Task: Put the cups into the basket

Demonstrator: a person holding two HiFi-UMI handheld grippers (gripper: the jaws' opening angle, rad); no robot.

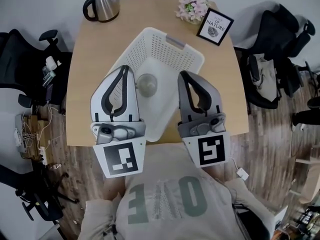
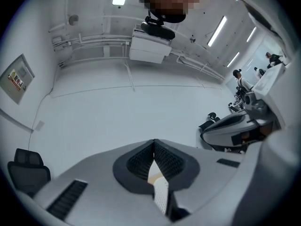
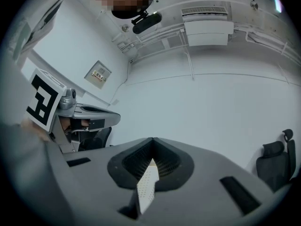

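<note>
A white perforated basket (image 1: 172,54) lies in the middle of the wooden table (image 1: 85,89). One pale, greyish cup (image 1: 147,84) sits inside it, near its front left. My left gripper (image 1: 124,69) hangs over the basket's left rim, and my right gripper (image 1: 183,75) is over its right side. Both point away from me, and the cup shows between them. In the left gripper view the left gripper (image 2: 154,142) has its jaws pressed together with nothing in them, pointing up at a white wall. The right gripper (image 3: 153,140) is shut and empty in the same way.
At the table's far left stands a steel kettle (image 1: 101,5). A flower pot (image 1: 192,8) and a framed picture (image 1: 215,26) are at the far right. Black office chairs (image 1: 22,59) (image 1: 272,39) flank the table. Cables lie on the floor to the left.
</note>
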